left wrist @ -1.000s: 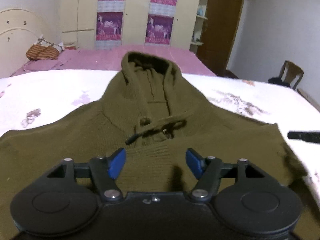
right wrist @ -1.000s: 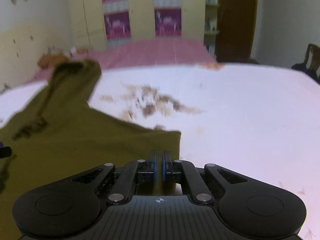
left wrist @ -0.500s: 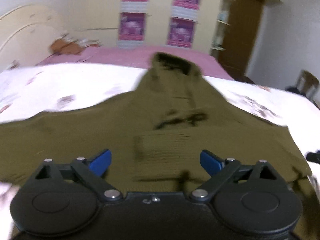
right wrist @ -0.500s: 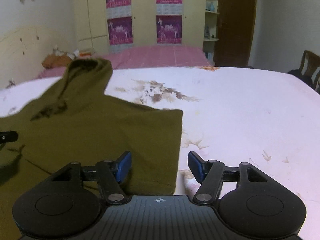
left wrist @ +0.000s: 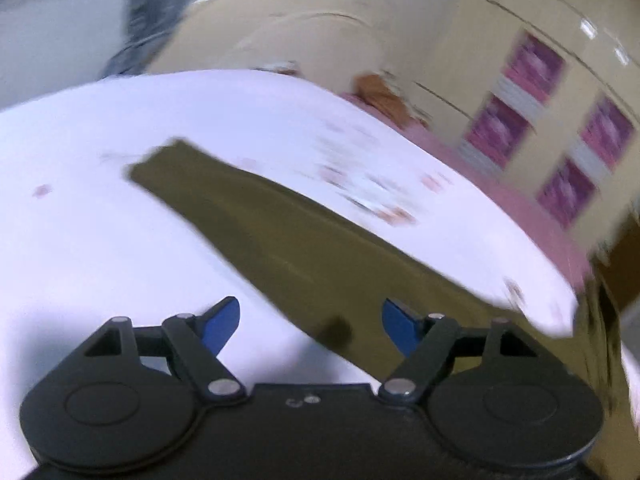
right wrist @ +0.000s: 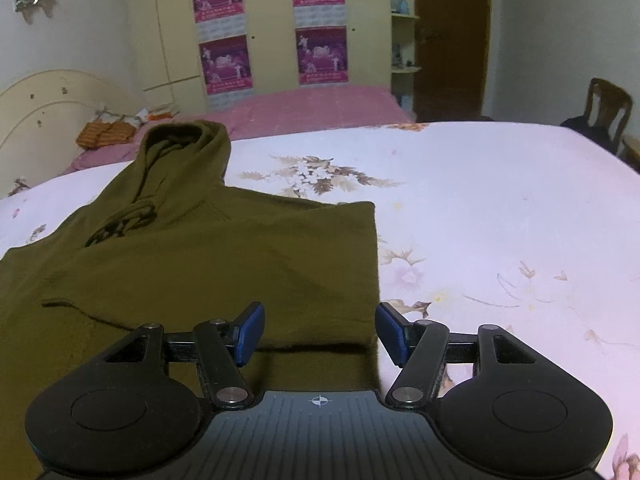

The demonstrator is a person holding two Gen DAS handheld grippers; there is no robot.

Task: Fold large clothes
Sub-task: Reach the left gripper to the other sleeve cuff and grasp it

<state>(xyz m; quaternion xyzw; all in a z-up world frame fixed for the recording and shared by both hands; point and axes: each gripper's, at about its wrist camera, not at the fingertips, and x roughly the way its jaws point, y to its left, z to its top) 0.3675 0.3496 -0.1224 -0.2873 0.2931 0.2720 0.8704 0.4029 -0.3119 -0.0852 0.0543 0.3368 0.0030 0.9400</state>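
Bed sheet (right wrist: pixel 500 208): we see white floral cloth spreading ahead of both pairs of jaws.
Hooded sweater (right wrist: pixel 192 256): we find the olive knit flat on the sheet, ahead and left of our right jaws, hood farthest away.
Sleeve (left wrist: pixel 256 224): in the blurred left view, 1 olive strip runs away from between our left jaws.
Left gripper (left wrist: pixel 310 318): jaws wide, holding nothing.
Right gripper (right wrist: pixel 320 332): jaws wide, the sweater's folded edge between them, nothing held.
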